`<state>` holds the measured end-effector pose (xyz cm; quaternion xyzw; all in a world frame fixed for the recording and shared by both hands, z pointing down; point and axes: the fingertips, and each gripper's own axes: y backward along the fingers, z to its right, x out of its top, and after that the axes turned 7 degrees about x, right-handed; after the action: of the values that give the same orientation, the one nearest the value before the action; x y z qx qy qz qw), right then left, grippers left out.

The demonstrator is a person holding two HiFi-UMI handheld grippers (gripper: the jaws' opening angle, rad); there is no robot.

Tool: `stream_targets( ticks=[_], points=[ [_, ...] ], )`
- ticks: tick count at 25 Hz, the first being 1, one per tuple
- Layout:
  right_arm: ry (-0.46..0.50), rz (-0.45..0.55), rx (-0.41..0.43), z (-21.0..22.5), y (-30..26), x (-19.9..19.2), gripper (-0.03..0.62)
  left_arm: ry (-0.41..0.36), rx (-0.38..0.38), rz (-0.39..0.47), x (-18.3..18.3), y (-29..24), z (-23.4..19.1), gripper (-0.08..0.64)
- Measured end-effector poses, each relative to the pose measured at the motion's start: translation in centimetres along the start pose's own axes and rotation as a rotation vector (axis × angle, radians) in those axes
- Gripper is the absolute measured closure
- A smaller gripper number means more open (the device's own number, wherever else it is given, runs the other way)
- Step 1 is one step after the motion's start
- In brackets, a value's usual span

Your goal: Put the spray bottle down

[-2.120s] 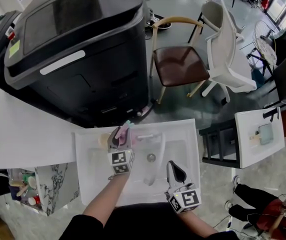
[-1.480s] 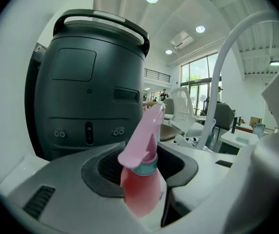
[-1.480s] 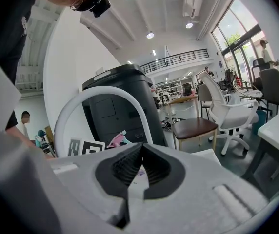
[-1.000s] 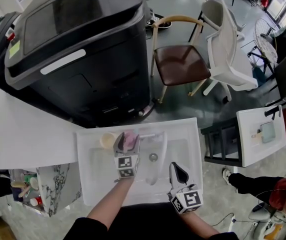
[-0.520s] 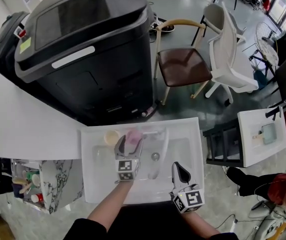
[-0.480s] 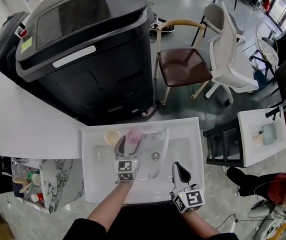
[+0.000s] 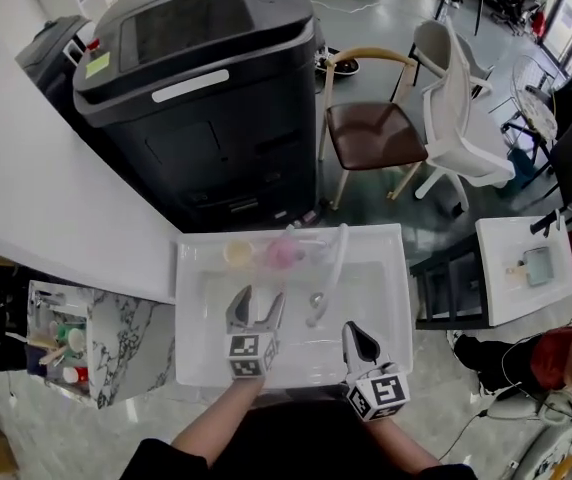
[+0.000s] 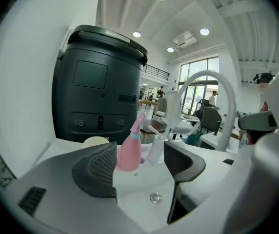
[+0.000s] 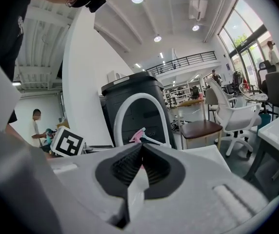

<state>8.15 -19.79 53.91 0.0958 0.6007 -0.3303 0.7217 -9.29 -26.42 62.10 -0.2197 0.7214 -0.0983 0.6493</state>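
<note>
Two claws up: left claw (image 8: pixel 139 162) gapes wide apart, right claw (image 9: pixel 142 147) pinched together. Pink plastic spray bottle (image 8: pixel 129 152) stands upright beyond, untouched.

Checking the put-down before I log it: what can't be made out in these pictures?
- Right gripper view: pink spray bottle, all but its top hidden behind the right gripper.
- Left gripper view: cup, mostly behind the left gripper.
- Head view: things on the sink rim, too small and blurred.

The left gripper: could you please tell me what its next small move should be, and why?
Probably draw it clear toward the person: the pink spray bottle stands upright on the back ledge of the sink, apart from the left gripper's open, empty jaws.
</note>
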Motion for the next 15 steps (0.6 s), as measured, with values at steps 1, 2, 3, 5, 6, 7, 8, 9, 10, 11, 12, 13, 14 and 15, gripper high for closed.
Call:
stream_targets(
  ticks=[1, 2, 3, 5, 6, 7, 8, 9, 10, 11, 12, 13, 14, 15],
  points=[
    [0.005, 0.0, 0.003, -0.8, 0.5, -0.2, 0.594, 0.006, -0.003, 0.007, 0.0, 1.5, 0.0, 0.247],
    [0.008, 0.001, 0.005, -1.6, 1.0, -0.3, 0.594, 0.007, -0.007, 0.013, 0.0, 3.0, 0.0, 0.258],
    [0.012, 0.002, 0.007, -2.4, 1.6, -0.4, 0.594, 0.006, -0.011, 0.023, 0.1, 4.6, 0.1, 0.277],
    [0.023, 0.005, 0.013, -3.9, 2.7, -0.7, 0.594, -0.003, -0.021, 0.056, 0.5, 7.8, 0.4, 0.347],
    [0.032, 0.005, 0.018, -4.7, 3.2, -0.8, 0.594, -0.005, -0.022, 0.076, 0.8, 9.5, 0.6, 0.382],
    [0.041, 0.005, 0.024, -5.5, 3.6, -0.9, 0.594, -0.002, -0.019, 0.099, 1.2, 11.1, 0.7, 0.418],
    [0.048, 0.002, 0.032, -6.3, 4.1, -1.0, 0.594, 0.005, -0.014, 0.119, 1.5, 12.8, 0.8, 0.474],
    [0.053, -0.002, 0.039, -7.3, 4.6, -1.3, 0.594, 0.014, -0.007, 0.135, 1.7, 14.6, 0.9, 0.505],
    [0.056, -0.006, 0.045, -8.3, 5.3, -1.5, 0.594, 0.026, -0.003, 0.143, 1.7, 16.3, 0.9, 0.505],
    [0.059, -0.009, 0.05, -9.4, 6.0, -1.7, 0.594, 0.037, -0.001, 0.147, 1.6, 18.1, 0.9, 0.511],
    [0.065, -0.01, 0.055, -10.5, 6.6, -1.9, 0.594, 0.045, -0.001, 0.149, 1.4, 19.7, 0.9, 0.517],
    [0.073, -0.012, 0.059, -11.5, 7.1, -2.1, 0.594, 0.047, -0.001, 0.151, 1.1, 21.3, 0.9, 0.522],
    [0.082, -0.014, 0.06, -12.4, 7.6, -2.3, 0.594, 0.047, 0.0, 0.152, 0.8, 22.8, 0.9, 0.523],
    [0.091, -0.018, 0.058, -13.3, 8.0, -2.5, 0.594, 0.046, 0.0, 0.151, 0.4, 24.1, 0.8, 0.525]
  ],
)
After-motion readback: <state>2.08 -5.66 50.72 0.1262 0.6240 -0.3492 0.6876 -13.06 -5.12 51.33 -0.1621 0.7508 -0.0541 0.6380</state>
